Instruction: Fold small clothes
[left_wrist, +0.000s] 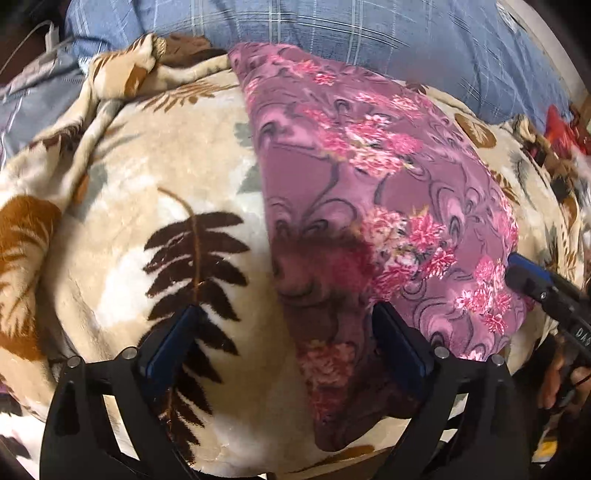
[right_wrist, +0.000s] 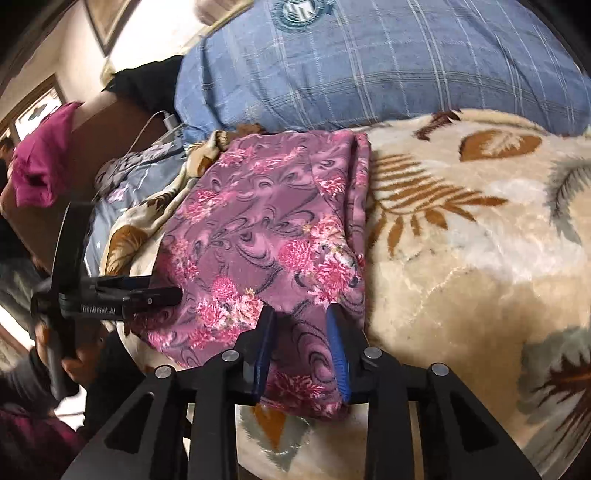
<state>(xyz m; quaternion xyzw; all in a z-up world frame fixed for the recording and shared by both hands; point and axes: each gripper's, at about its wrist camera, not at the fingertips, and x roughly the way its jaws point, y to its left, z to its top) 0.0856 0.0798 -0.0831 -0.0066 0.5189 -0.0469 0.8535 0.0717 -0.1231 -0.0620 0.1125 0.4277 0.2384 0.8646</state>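
A purple garment with pink flowers (left_wrist: 369, 177) lies folded and flat on a cream leaf-patterned blanket (left_wrist: 155, 177). My left gripper (left_wrist: 288, 317) hovers wide open over the garment's near left edge, one finger above the blanket and the other above the cloth, holding nothing. In the right wrist view the same garment (right_wrist: 266, 221) stretches away from my right gripper (right_wrist: 301, 319), whose jaws stand a little apart over the near end; the cloth lies slack between them, not pinched. The left gripper (right_wrist: 173, 295) shows at the garment's left edge, the right gripper (left_wrist: 521, 273) at its right edge.
A blue plaid pillow (right_wrist: 369, 74) lies behind the garment at the head of the bed. A magenta cloth (right_wrist: 40, 158) hangs over brown furniture at the left, with a white charger and cable (right_wrist: 166, 122) nearby. The blanket (right_wrist: 480, 258) spreads wide to the right.
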